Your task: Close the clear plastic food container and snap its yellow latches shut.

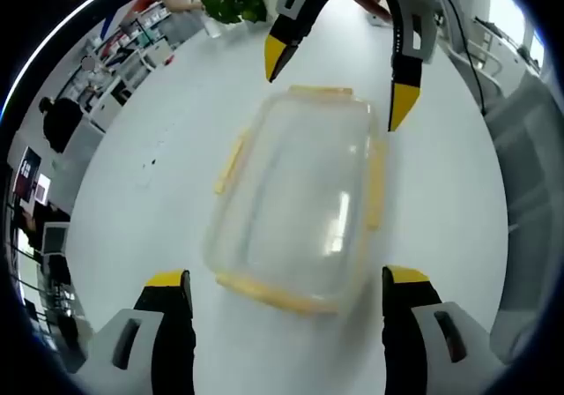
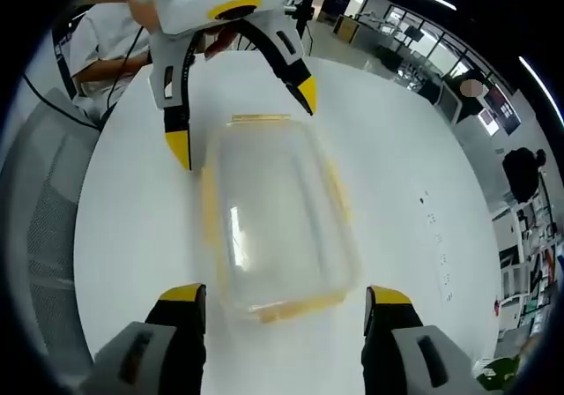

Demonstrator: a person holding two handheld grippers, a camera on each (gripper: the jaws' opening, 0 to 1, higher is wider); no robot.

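Facing each other across the white desk [image 1: 132,201], the two grippers bracketed the clear container [image 1: 300,201], which lay between them with its lid on and yellow latches [image 1: 376,192] apparently unsnapped. The left gripper [image 1: 286,302] stood spread near one short end; the right gripper [image 2: 286,311], equally spread and empty, covered the opposite end, probably so both could press latches.

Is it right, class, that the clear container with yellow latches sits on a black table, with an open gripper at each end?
Not quite: the table is white, as the left gripper view shows. The container does lie between the open left gripper and right gripper.
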